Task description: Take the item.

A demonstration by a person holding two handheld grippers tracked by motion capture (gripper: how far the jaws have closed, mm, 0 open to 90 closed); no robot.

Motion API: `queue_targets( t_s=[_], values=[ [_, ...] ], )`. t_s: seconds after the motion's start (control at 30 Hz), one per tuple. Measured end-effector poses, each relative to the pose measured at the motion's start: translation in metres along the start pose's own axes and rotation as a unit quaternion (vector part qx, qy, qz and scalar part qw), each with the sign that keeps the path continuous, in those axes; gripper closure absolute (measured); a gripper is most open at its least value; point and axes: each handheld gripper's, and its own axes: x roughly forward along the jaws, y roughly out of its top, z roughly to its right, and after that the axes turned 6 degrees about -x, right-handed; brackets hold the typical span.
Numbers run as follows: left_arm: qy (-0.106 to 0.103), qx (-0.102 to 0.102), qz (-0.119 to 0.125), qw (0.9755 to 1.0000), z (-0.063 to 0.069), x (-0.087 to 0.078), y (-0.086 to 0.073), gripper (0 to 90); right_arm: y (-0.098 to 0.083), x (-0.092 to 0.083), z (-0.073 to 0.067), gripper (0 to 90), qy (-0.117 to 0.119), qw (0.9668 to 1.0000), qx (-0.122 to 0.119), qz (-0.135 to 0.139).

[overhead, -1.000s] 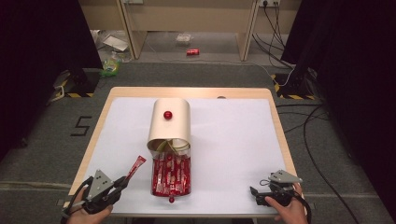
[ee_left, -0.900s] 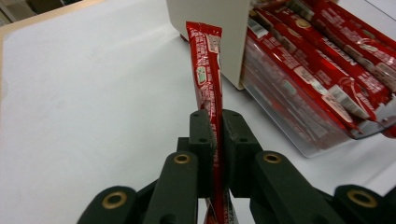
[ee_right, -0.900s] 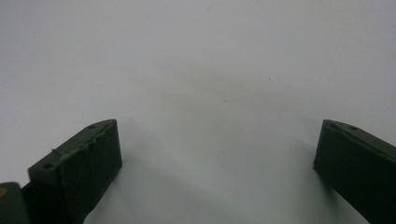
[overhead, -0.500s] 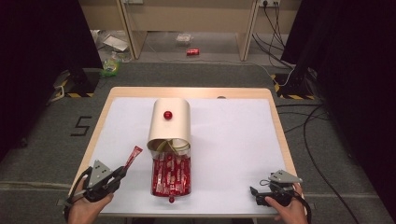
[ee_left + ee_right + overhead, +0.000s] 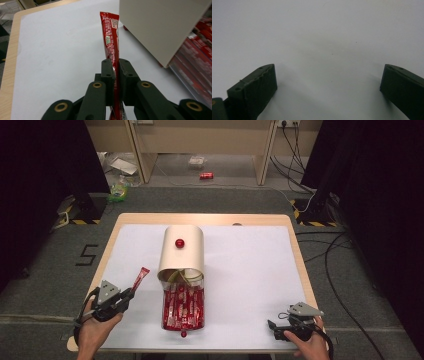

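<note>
A long red sachet stick (image 5: 139,280) (image 5: 110,35) is pinched at its lower end by my left gripper (image 5: 130,293) (image 5: 114,63), which is shut on it. The stick points up and away over the white table cover, left of the beige lid (image 5: 182,255) (image 5: 160,25) with a red knob (image 5: 179,242). A clear tray (image 5: 183,326) packed with several red sachets (image 5: 182,307) (image 5: 200,50) sticks out from under the lid. My right gripper (image 5: 273,325) (image 5: 329,75) rests open at the table's near right with nothing between its fingers.
A small red ball (image 5: 183,334) lies at the tray's near end. The white sheet (image 5: 250,265) covers most of the wooden table (image 5: 300,250). Cables and litter lie on the floor beyond the far edge.
My left gripper has carried the red sachet away from the near edge, farther up the table and slightly left. The right gripper has stayed put.
</note>
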Motion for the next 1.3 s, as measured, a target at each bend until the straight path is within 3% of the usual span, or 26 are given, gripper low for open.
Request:
queue_targets(
  t_s=[0.1,0.63,1.17,1.3],
  values=[
    [0.003,-0.01,-0.002,0.9999,-0.005,0.008,0.002,82.6,0.0,0.0,0.0,1.1,0.0,1.0,0.0,0.0],
    [0.018,-0.021,-0.02,0.9994,-0.019,0.041,0.015,82.7,0.0,0.0,0.0,1.1,0.0,1.0,0.0,0.0],
    [0.04,-0.029,-0.047,0.9977,-0.035,0.071,0.017,82.6,0.0,0.0,0.0,1.0,0.001,1.0,0.0,0.0],
    [0.037,-0.033,-0.05,0.9975,-0.037,0.077,0.017,82.4,0.0,0.0,0.0,1.0,0.0,1.0,0.0,0.0]
  ],
)
